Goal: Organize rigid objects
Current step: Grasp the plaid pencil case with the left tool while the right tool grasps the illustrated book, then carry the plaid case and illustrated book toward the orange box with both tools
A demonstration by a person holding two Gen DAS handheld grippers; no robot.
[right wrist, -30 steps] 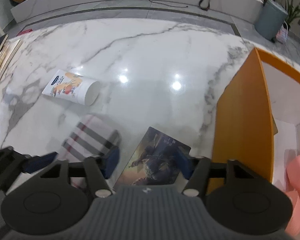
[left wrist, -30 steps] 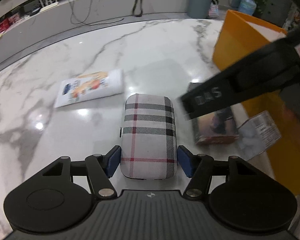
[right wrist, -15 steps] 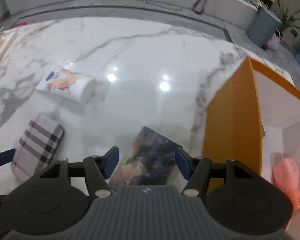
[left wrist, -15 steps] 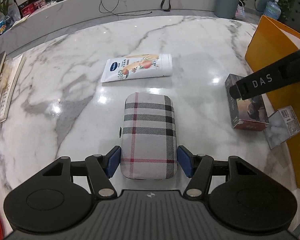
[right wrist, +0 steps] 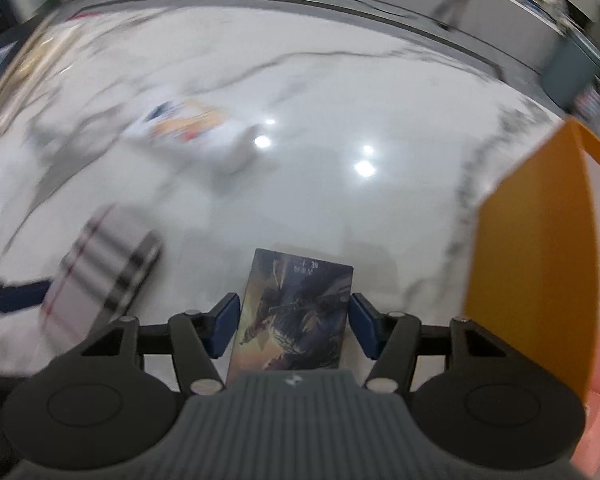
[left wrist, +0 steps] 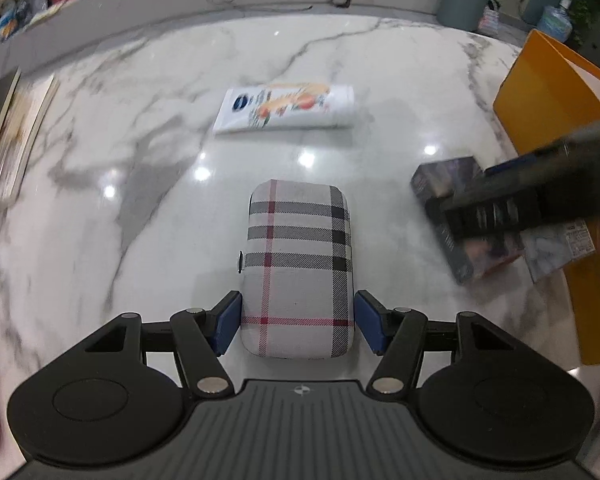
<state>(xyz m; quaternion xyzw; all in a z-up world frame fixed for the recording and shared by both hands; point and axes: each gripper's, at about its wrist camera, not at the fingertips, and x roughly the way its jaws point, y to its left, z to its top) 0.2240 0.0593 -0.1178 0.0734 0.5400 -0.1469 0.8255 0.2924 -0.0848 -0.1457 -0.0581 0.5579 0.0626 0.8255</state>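
Plaid case [left wrist: 298,268]: rigid, fabric-covered, judged light and not slippery; lies flat on marble table [left wrist: 140,220], clamped across its near end by left gripper [left wrist: 298,322].

Picture box [right wrist: 294,316]: stiff card, smooth faces; best taken by its long edges. Right gripper [right wrist: 292,326] jaws, just closing, bracket it, slight gaps visible. Orange bin [right wrist: 532,280] stands beside.

Your right gripper [right wrist: 294,326] has squared up over the dark box [right wrist: 292,320], which now lies straight between its jaws; they have just been closing. Your left gripper [left wrist: 298,322] has carried the plaid case [left wrist: 299,268] away from the box.
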